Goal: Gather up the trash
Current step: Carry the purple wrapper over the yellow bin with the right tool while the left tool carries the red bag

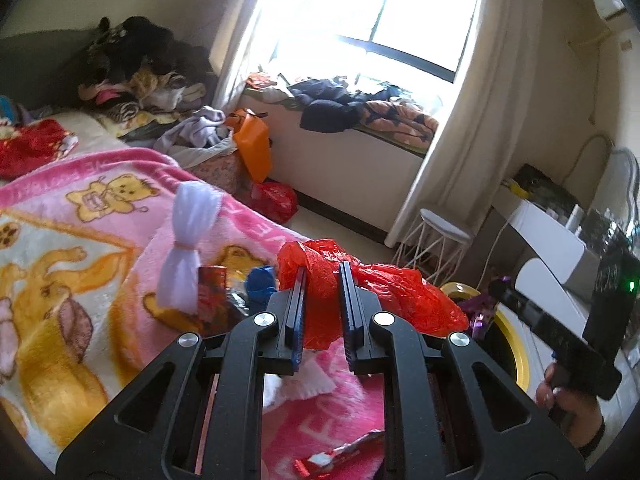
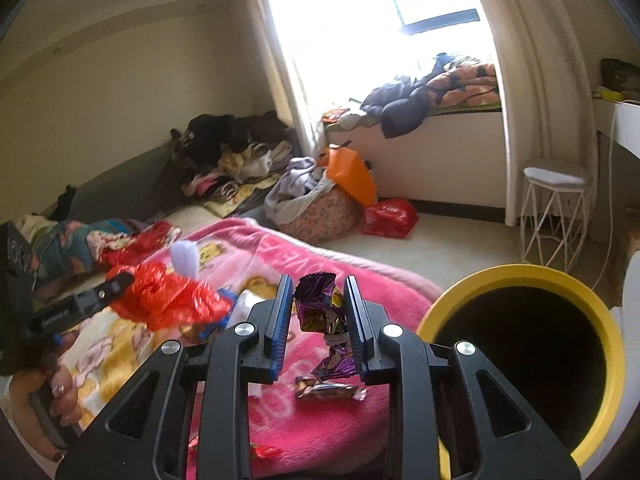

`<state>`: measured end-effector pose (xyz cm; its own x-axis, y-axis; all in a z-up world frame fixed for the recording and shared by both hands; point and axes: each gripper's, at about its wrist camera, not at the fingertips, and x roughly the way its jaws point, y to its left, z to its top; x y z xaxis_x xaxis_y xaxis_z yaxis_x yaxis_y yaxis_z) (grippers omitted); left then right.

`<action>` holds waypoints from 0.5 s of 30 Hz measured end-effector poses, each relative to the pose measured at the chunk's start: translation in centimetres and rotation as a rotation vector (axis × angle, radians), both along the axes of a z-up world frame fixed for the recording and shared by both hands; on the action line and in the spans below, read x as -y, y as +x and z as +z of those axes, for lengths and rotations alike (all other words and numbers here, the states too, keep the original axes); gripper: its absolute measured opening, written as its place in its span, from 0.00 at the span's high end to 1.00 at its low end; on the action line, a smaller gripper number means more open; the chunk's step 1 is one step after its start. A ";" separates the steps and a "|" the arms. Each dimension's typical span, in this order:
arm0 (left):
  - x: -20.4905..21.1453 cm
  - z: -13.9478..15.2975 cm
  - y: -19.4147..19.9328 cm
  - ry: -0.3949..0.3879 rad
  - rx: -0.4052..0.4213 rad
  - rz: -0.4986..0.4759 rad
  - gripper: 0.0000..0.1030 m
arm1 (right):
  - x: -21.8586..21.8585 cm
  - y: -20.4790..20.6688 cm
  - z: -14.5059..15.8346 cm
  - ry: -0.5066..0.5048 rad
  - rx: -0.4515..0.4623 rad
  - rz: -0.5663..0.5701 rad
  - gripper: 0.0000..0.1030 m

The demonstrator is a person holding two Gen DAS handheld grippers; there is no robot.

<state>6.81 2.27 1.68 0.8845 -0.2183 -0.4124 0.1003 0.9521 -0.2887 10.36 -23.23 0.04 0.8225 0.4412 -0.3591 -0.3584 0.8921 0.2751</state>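
Note:
My left gripper point(image 1: 323, 270) is shut on a crumpled red plastic bag point(image 1: 384, 292), which hangs out to the right above the pink cartoon blanket point(image 1: 100, 240). My right gripper point(image 2: 318, 280) is shut on a purple foil wrapper point(image 2: 324, 312), held upright between the blue pads. A round bin with a yellow rim point(image 2: 520, 276) and a dark inside stands just right of it, at the bed's edge. In the right wrist view the red bag point(image 2: 168, 296) and the left gripper point(image 2: 116, 284) appear at the left. A second purple wrapper point(image 2: 328, 390) lies on the blanket.
On the blanket lie a white tied bundle point(image 1: 188, 248), a red packet point(image 1: 212, 284), a blue scrap point(image 1: 260, 280) and a red wrapper point(image 1: 340, 456). On the floor are a clothes basket point(image 2: 316, 216), an orange bag point(image 2: 352, 176), a red bag point(image 2: 390, 216) and a white wire stool point(image 2: 554, 208).

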 end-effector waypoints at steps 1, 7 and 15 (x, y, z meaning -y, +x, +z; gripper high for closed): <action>0.2 0.0 0.0 0.003 0.001 -0.005 0.90 | 0.5 -0.1 0.0 0.004 0.005 -0.013 0.76; 2.2 0.1 0.3 0.031 0.011 -0.038 0.90 | 2.7 0.0 -0.1 0.018 0.011 -0.080 0.76; 4.8 -0.2 0.9 0.075 -0.006 -0.071 0.89 | 5.4 0.2 -0.8 0.044 -0.006 -0.165 0.76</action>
<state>7.74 -2.54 1.44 0.8655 -0.2482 -0.4350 0.1666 0.9618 -0.2172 10.61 -28.62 -0.72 0.8827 0.3158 -0.3480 -0.2064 0.9258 0.3167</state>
